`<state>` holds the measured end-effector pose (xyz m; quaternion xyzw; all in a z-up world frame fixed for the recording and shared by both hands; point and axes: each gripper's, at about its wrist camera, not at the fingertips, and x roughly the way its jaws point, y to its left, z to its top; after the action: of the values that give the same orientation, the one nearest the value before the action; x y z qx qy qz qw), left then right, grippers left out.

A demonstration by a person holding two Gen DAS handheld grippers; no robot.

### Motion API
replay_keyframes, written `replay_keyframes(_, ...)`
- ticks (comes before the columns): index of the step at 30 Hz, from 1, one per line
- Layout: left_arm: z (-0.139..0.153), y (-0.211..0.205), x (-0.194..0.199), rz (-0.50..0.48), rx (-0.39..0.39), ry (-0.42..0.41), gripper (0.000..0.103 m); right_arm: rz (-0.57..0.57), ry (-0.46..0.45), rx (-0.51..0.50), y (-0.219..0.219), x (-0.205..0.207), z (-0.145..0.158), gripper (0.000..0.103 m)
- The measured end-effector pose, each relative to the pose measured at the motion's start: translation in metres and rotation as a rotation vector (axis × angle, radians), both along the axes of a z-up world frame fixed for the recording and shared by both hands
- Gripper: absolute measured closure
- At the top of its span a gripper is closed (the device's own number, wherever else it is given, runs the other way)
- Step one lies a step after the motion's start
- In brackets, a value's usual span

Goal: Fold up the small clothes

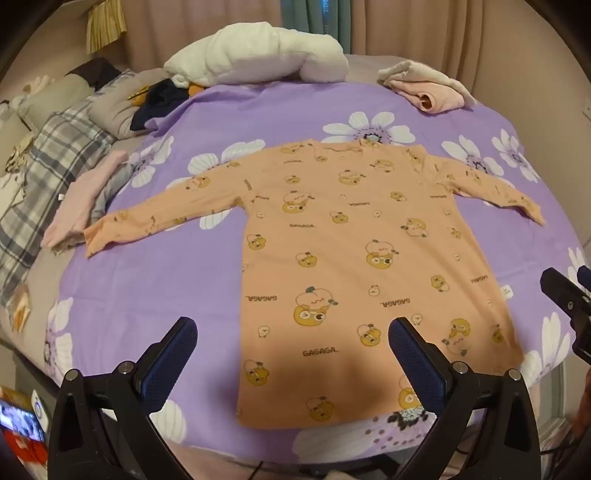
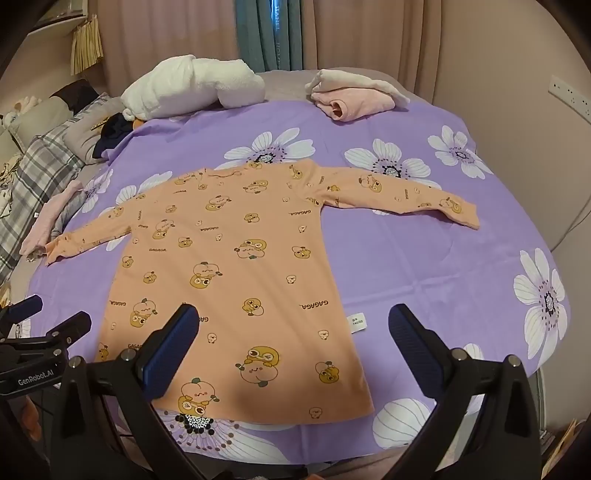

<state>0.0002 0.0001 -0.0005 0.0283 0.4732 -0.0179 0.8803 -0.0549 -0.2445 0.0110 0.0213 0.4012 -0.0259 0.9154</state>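
Note:
An orange long-sleeved shirt (image 1: 343,258) with cartoon prints lies flat on the purple flowered sheet (image 1: 155,288), sleeves spread out, hem nearest me. It also shows in the right wrist view (image 2: 236,280). My left gripper (image 1: 291,332) is open and empty, held above the hem's left part. My right gripper (image 2: 293,321) is open and empty above the hem's right side, near a white tag (image 2: 357,319). The right gripper shows at the right edge of the left wrist view (image 1: 565,295), and the left gripper at the left edge of the right wrist view (image 2: 40,325).
A white rolled blanket (image 1: 258,55) and folded pink and cream clothes (image 1: 424,88) lie at the far side. A pink garment (image 1: 77,203), a plaid blanket (image 1: 48,162) and dark clothes (image 1: 159,99) lie left. Curtains (image 2: 258,33) hang behind; a wall (image 2: 517,110) stands right.

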Motion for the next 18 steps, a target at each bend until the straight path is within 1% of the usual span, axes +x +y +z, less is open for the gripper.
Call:
replay_keyframes(6,-0.0054,-0.0018,0.0008,0.004,-0.003,0.021,0.001,0.001,0.009,-0.001,-0.0011,-0.0006,-0.0006,0.0)
replay_keyframes(7,-0.0029,-0.0022,0.0,0.005,-0.002,0.022,0.001,0.001,0.01,0.0,-0.0015,-0.0005,-0.0004,0.0)
replay_keyframes(12,-0.0005,-0.0027,-0.0008,0.011,0.004,0.018,0.001,0.002,-0.002,0.002,-0.0015,-0.0017,-0.0036,0.0)
replay_keyframes(13,-0.0004,-0.0031,-0.0011,0.012,0.007,0.017,0.001,0.001,0.0,0.002,0.0006,-0.0071,0.0024,0.0)
replay_keyframes(18,-0.0002,-0.0034,-0.0014,0.01,0.013,0.015,0.001,0.003,-0.001,0.004,-0.0001,-0.005,0.0022,0.0)
